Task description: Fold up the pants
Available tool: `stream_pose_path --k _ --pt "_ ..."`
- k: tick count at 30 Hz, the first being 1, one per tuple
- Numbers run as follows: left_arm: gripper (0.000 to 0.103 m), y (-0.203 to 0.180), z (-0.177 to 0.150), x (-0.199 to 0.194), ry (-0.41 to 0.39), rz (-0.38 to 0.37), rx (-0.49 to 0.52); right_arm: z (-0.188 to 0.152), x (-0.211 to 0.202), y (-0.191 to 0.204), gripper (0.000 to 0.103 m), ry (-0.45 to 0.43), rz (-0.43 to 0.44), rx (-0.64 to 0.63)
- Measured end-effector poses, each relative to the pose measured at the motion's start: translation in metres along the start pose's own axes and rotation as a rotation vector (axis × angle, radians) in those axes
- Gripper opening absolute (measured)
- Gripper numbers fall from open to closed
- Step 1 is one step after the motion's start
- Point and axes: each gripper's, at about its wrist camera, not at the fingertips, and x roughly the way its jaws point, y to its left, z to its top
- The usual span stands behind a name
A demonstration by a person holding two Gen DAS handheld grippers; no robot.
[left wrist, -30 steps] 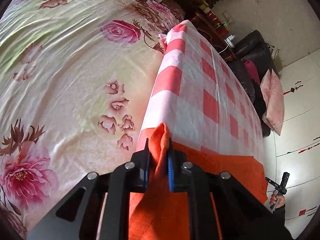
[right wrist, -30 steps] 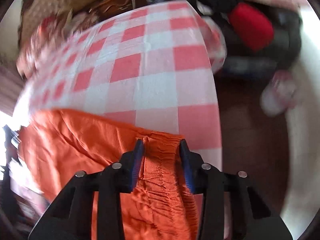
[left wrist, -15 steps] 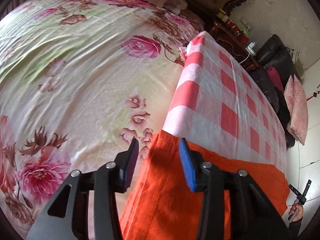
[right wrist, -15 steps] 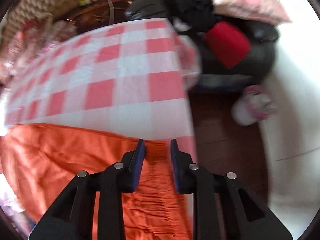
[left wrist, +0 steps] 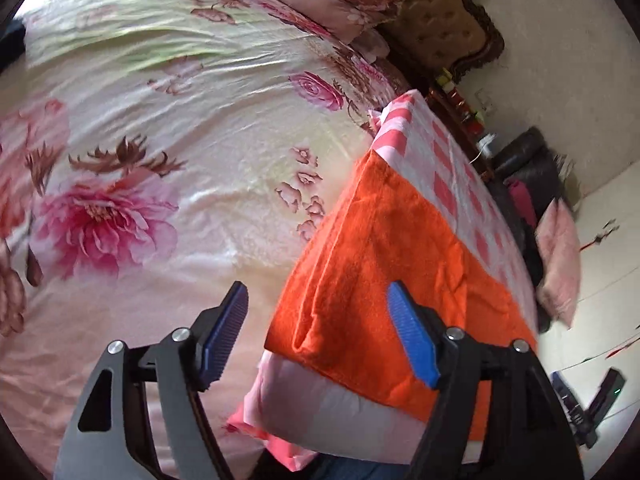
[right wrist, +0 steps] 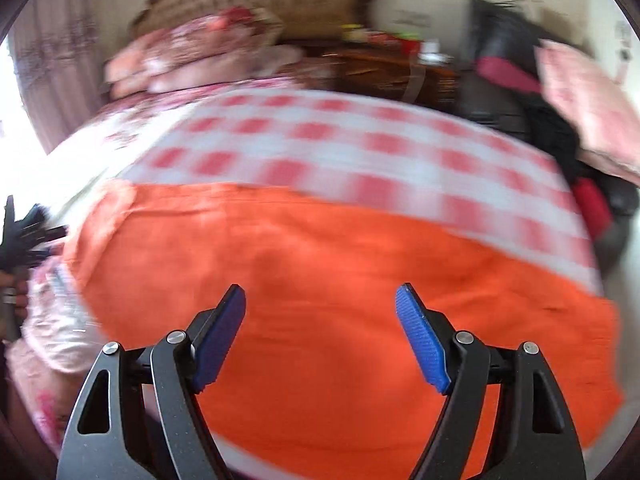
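Left wrist view shows my left tongs spread wide, the blue pads apart and nothing between them. They hover over the near left edge of the orange pants, which lie folded flat on the red-and-white checked cloth that covers the surface. At that edge the folded layers of the pants show as a soft lip, and under it the cloth droops over the surface's corner. To the left spreads the bed with its pink floral cover, and pillows sit stacked at the tufted headboard. Far right, a pink cushion leans against dark bags by the wall.

From the right wrist view, which is blurred, my right tongs are likewise spread wide and hold nothing; they hang above the middle of the pants. The orange fabric stretches across the near part of the checked cloth from left to right, with bare checks beyond it. At the left edge of this view a dark shape is visible, too blurred for me to name.
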Motion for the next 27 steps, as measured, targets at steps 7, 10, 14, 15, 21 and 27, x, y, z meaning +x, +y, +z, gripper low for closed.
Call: stream_pose_path --k 7,10,14,15,21,27 --pt "0.047 0.02 -0.012 0.015 0.052 -0.165 -0.089 0.005 0.042 0.107 0.078 0.063 0.058 -0.067" --pt "0.038 0.021 -0.011 0.015 0.04 -0.16 -0.086 0.003 0.061 0.113 0.078 0.131 0.006 -0.066" --pt "0.029 0.02 -0.008 0.008 0.011 -0.132 -0.05 -0.004 0.076 0.112 0.078 0.185 -0.056 -0.065" --pt "0.026 0.018 -0.007 0.007 0.006 -0.115 -0.034 -0.006 0.081 0.111 0.078 0.206 -0.074 -0.066" --pt "0.015 0.011 -0.005 -0.005 -0.036 -0.054 0.0 -0.01 0.088 0.109 0.084 0.205 -0.082 -0.054" --pt "0.012 0.013 -0.004 -0.012 -0.043 -0.078 -0.02 -0.009 0.09 0.107 0.088 0.204 -0.082 -0.049"
